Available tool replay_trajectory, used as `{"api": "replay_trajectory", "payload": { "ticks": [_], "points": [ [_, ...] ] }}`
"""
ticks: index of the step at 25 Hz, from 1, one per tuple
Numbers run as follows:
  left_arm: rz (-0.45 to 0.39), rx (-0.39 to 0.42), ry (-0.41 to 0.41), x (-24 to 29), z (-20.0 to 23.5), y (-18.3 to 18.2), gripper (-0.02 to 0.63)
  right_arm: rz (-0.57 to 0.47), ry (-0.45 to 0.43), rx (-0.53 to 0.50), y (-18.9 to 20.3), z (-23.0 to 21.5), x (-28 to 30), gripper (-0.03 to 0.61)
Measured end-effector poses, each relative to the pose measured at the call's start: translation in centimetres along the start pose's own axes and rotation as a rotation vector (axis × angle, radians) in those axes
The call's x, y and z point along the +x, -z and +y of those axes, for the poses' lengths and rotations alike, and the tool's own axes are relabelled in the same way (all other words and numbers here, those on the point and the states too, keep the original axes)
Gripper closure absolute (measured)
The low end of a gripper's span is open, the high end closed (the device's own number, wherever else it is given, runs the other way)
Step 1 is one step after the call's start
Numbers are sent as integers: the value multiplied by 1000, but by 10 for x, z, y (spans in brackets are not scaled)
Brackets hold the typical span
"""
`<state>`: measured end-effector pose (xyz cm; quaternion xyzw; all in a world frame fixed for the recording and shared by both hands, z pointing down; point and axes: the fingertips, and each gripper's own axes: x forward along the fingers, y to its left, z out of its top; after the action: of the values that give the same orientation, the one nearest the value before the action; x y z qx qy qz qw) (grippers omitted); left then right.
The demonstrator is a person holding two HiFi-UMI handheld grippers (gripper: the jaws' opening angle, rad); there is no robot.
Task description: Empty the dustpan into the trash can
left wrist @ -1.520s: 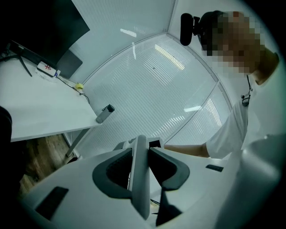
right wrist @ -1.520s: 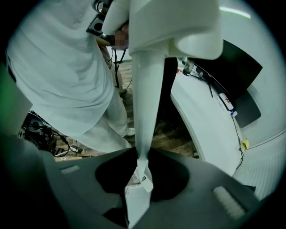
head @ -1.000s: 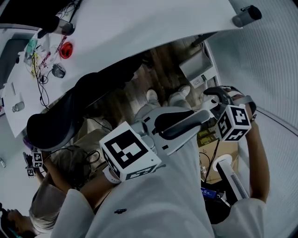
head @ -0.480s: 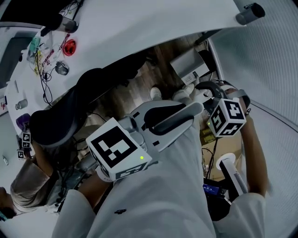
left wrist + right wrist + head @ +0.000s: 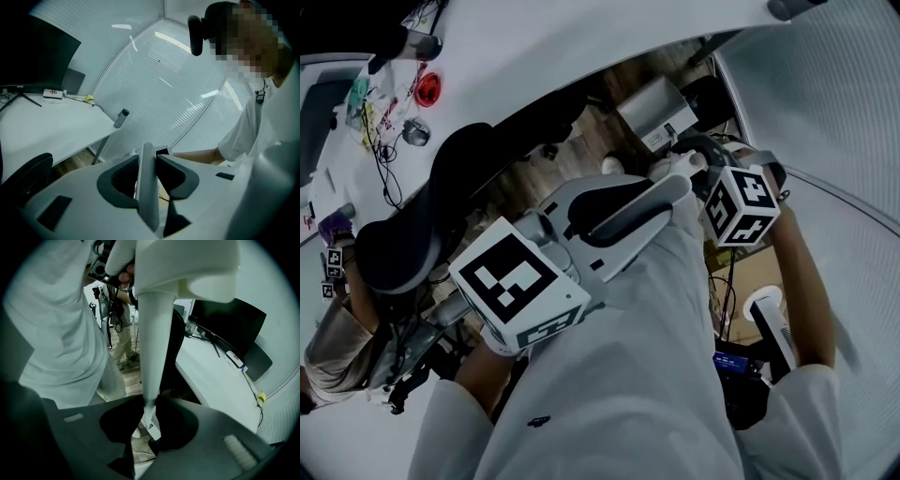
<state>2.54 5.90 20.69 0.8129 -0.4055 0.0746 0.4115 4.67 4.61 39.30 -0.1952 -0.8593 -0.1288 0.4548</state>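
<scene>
- The left gripper [image 5: 149,158] is clamped on the dustpan handle [image 5: 146,187], a pale narrow bar that runs edge-on between its dark pads.
- The right gripper [image 5: 150,422] is closed on the thin end of that white handle, which widens as it rises away from the jaws.
- In the head view both grippers sit close together in front of the person's white shirt [image 5: 637,375], the right one up and to the right of the left.
- Beyond them lie a wooden floor [image 5: 581,159], a black office chair [image 5: 422,234] and a white desk [image 5: 581,56].
- The pan end cannot be made out.
</scene>
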Motion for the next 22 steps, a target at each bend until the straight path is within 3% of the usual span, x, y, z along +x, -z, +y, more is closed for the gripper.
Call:
{"api": "replay_trajectory", "payload": {
  "ticks": [22],
  "points": [
    [145, 11, -41, 34, 22, 51, 492, -53, 11, 107, 28, 27, 55, 488]
  ]
}}
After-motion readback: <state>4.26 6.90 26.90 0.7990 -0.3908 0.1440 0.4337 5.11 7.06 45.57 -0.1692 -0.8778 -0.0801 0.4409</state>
